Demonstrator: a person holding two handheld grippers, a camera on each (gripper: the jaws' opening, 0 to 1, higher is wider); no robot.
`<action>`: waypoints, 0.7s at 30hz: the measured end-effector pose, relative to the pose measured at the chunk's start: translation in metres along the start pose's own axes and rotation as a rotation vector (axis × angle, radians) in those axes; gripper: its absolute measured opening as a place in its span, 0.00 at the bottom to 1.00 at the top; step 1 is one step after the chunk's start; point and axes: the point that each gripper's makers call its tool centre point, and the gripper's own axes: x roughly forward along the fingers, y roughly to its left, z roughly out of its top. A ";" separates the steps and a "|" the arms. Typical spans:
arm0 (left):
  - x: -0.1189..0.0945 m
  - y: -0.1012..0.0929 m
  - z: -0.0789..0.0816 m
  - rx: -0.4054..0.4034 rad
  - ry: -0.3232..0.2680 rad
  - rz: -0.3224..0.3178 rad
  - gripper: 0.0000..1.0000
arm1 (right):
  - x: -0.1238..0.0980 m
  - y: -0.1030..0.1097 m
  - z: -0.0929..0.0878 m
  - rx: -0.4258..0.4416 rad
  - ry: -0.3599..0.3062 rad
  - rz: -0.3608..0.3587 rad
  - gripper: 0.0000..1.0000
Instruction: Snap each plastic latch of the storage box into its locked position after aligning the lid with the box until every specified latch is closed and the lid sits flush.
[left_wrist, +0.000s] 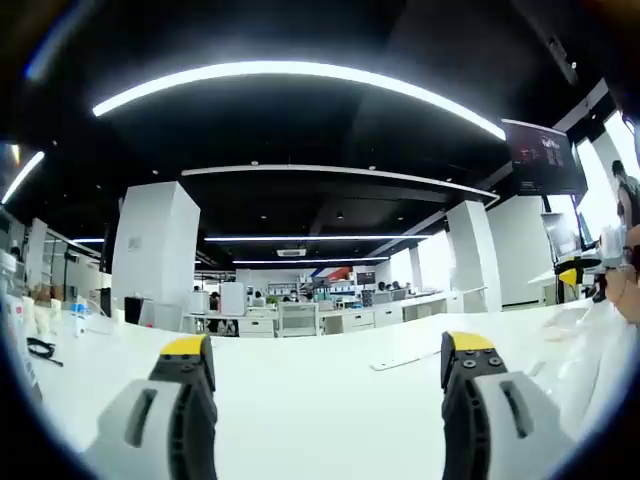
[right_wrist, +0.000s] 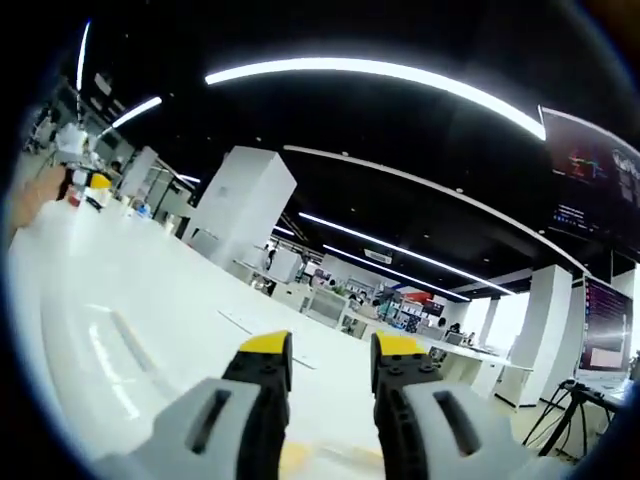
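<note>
Box and lid are hard to make out: clear plastic at the right edge of the left gripper view may be the box (left_wrist: 600, 340), but I cannot tell, and no latch is readable.

Nearest in that view, the left gripper (left_wrist: 327, 372) has its yellow-tipped jaws spread wide with nothing between them, held low and level over the white counter (left_wrist: 300, 390). The right gripper (right_wrist: 331, 366) has its jaws close together with a narrow gap, empty, and the view rolls so the counter slopes. Both seem raised and aimed outward, which I judge a ready pose ahead of any latch work.

Farther off, a flat strip (left_wrist: 405, 360) lies on the counter. A hand (right_wrist: 35, 195) shows at the far left of the right gripper view. Beyond are white pillars (left_wrist: 155, 250), desks and ceiling lights (left_wrist: 300, 75).
</note>
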 end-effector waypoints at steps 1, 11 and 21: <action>0.000 0.000 0.000 0.002 -0.001 0.001 0.94 | 0.000 -0.001 -0.001 0.001 0.003 -0.002 0.30; -0.001 0.004 0.001 0.008 0.000 0.015 0.93 | -0.001 -0.001 -0.002 0.016 0.009 -0.009 0.30; -0.001 0.005 0.001 0.006 -0.004 0.021 0.93 | -0.003 -0.004 -0.001 0.032 0.007 -0.017 0.30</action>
